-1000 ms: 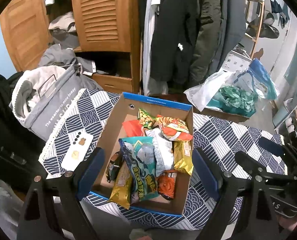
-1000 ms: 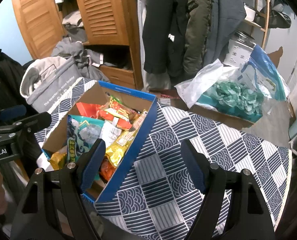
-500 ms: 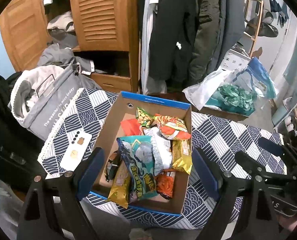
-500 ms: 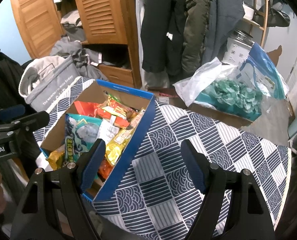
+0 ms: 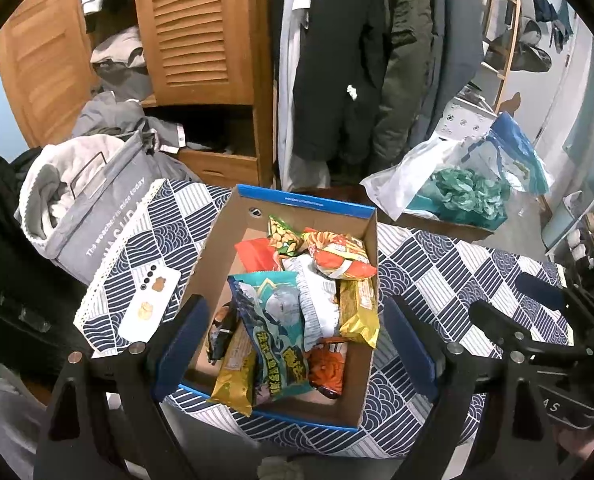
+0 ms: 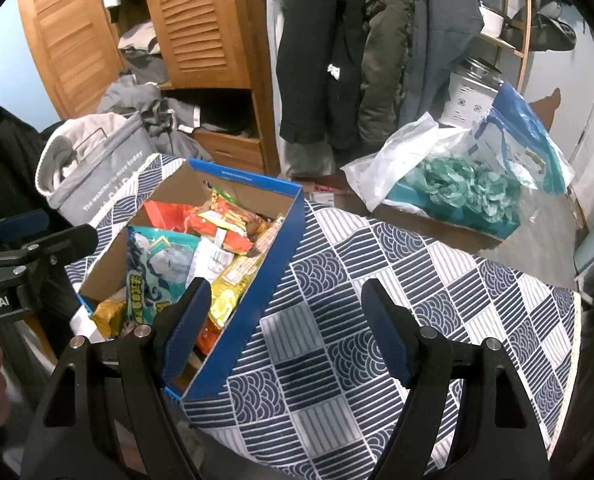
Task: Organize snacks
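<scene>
Still, both the left gripper (image 5: 295,340) and right gripper (image 6: 285,326) hover spread, empty, above the unmoved snack box (image 5: 297,206).

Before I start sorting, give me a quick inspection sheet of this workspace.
Surface: table under a navy patterned cloth.
Job's things: open cardboard box piled with snack packets.
Clutter: white phone left of the box.
Grippers: left gripper open above the box; right gripper open, empty, over the cloth.
Cables: nothing seen.
Surroundings: grey laundry bag, wooden wardrobe, hanging coats, plastic bag.
</scene>
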Available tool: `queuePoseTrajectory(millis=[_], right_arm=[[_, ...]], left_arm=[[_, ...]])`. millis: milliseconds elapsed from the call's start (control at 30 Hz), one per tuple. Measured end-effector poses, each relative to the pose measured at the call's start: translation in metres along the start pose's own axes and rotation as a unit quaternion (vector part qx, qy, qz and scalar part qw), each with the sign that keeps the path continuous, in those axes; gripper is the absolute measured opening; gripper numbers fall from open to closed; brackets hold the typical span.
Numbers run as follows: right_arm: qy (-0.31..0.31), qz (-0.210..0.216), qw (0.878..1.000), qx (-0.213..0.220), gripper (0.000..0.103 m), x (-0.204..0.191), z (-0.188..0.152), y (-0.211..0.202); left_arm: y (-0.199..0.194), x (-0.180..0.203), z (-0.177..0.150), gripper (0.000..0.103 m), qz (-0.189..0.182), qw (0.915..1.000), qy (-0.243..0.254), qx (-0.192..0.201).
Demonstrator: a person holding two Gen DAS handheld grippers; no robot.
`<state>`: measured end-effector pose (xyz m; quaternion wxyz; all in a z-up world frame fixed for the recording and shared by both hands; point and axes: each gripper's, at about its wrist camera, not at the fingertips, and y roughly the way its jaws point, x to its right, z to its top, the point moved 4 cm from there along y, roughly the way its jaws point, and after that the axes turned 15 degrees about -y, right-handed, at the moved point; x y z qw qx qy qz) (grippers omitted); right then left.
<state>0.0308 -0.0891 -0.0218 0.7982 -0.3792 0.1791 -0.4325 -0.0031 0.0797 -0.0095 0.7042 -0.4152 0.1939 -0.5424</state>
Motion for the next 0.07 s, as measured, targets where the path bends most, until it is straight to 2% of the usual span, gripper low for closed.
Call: queuePoseTrajectory(millis=[67], right_arm=[[0.000,-0.001,1.000,0.000,0.077,0.0011,-0.0012,-0.0007]], left_arm=[[-0.0004,0.0007,-0.0002,0.090,0.001,1.0000,0.001,0.000]])
